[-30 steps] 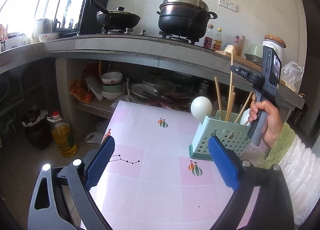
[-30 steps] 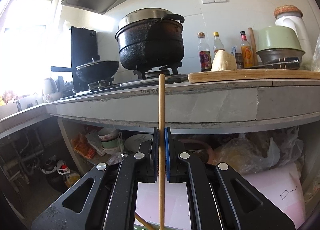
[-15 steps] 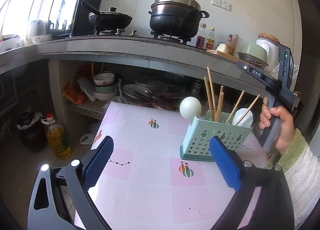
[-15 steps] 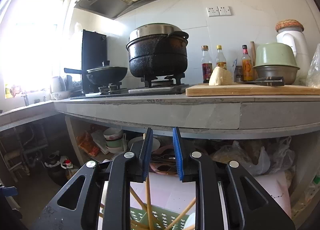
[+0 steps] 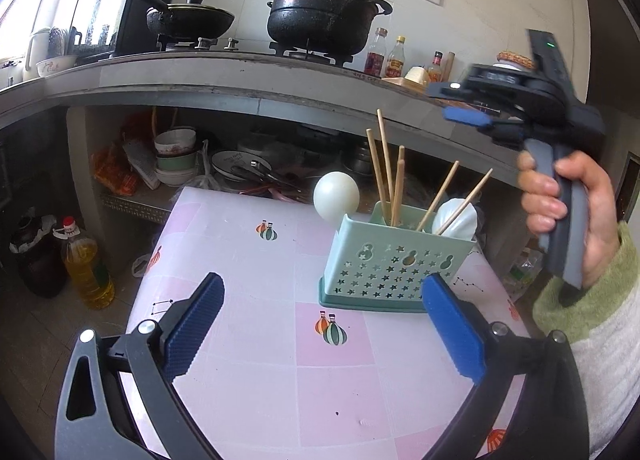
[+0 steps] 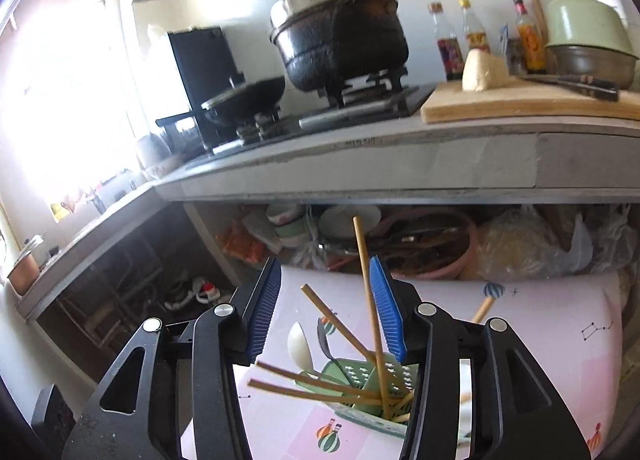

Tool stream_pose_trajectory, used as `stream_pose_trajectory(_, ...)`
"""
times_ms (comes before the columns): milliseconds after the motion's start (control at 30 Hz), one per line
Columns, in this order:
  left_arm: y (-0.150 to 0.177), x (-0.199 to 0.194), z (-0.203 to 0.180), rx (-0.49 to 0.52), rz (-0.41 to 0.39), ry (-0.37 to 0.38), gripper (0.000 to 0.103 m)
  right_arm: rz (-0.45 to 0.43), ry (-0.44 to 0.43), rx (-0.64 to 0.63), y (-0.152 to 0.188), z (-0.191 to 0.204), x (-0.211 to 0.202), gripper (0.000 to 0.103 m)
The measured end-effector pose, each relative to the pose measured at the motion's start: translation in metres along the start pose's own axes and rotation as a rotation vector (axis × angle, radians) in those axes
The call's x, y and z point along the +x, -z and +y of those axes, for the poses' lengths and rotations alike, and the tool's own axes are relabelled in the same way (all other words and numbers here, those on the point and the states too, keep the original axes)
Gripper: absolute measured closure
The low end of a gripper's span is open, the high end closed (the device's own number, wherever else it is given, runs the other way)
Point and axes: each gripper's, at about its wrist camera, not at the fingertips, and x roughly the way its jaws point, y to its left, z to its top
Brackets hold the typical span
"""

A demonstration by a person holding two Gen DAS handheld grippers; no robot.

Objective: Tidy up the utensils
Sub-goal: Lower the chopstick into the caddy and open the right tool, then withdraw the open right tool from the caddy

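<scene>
now the right gripper point(image 6: 326, 300) hangs above the green holder point(image 5: 396, 260), jaws opening off a chopstick point(image 6: 370, 308) standing inside, left gripper point(image 5: 320, 320) wide and empty.

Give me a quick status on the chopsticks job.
Right tongs opening, chopstick loose between the pads. It stands in the green utensil basket with the others. Left tongs open, empty. Nothing in the way.
</scene>
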Motion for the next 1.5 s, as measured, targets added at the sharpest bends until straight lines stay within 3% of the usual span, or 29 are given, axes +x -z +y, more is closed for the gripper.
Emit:
stream_pose_trajectory(167, 0.002, -0.012, 0.007, -0.004, -0.023, -0.036, 0.006, 0.146, 0.154, 0.046, -0.043, 0.000, 0.084, 0.058)
stream_pose_trajectory(333, 0.005, -0.024, 0.026, -0.018, -0.041, -0.085, 0.006, 0.281, 0.265, 0.075, -0.048, -0.017, 0.145, 0.058)
stream_pose_trajectory(367, 0.005, -0.024, 0.030, -0.022, -0.040, -0.092, 0.006, 0.295, 0.283, 0.078, -0.046, -0.021, 0.151, 0.061)
stream_pose_trajectory(433, 0.005, -0.024, 0.037, -0.038, -0.037, -0.100, 0.006, 0.311, 0.279, 0.104, -0.042, -0.030, 0.159, 0.076)
stream_pose_trajectory(467, 0.005, -0.024, 0.040, -0.045, -0.036, -0.099, 0.006, 0.315, 0.267, 0.121, -0.039, -0.034, 0.160, 0.092)
stream_pose_trajectory(500, 0.005, -0.023, 0.043, -0.052, -0.035, -0.098, 0.006, 0.308, 0.248, 0.134, -0.036, -0.036, 0.156, 0.103)
stream_pose_trajectory(600, 0.005, -0.020, 0.048, -0.061, -0.030, -0.094, 0.006, 0.205, 0.189, 0.103, -0.033, -0.028, 0.127, 0.103)
stream_pose_trajectory(767, 0.006, -0.011, 0.051, -0.071, -0.015, -0.083, 0.006, -0.005, 0.167, -0.020, -0.017, -0.005, 0.067, 0.103)
stream_pose_trajectory(900, 0.005, -0.005, 0.049, -0.076, -0.003, -0.079, 0.006, -0.055, 0.175, -0.118, 0.012, 0.005, 0.047, 0.103)
stream_pose_trajectory(1033, 0.003, -0.003, 0.046, -0.076, -0.003, -0.082, 0.006, -0.068, 0.170, -0.141, 0.033, 0.002, 0.029, 0.095)
stream_pose_trajectory(1100, 0.002, -0.003, 0.043, -0.073, -0.004, -0.085, 0.006, -0.096, 0.181, -0.127, 0.035, -0.001, 0.012, 0.069)
stream_pose_trajectory(1200, 0.002, -0.001, 0.037, -0.059, -0.004, -0.099, 0.006, -0.173, 0.152, -0.093, 0.040, -0.007, -0.025, 0.057)
stream_pose_trajectory(1400, 0.001, 0.008, 0.023, -0.029, 0.006, -0.103, 0.006, -0.311, 0.141, -0.033, 0.061, -0.026, -0.104, 0.047)
stream_pose_trajectory(1500, 0.000, 0.017, 0.013, -0.004, 0.005, -0.075, 0.006, -0.287, 0.144, 0.084, 0.084, -0.053, -0.120, 0.045)
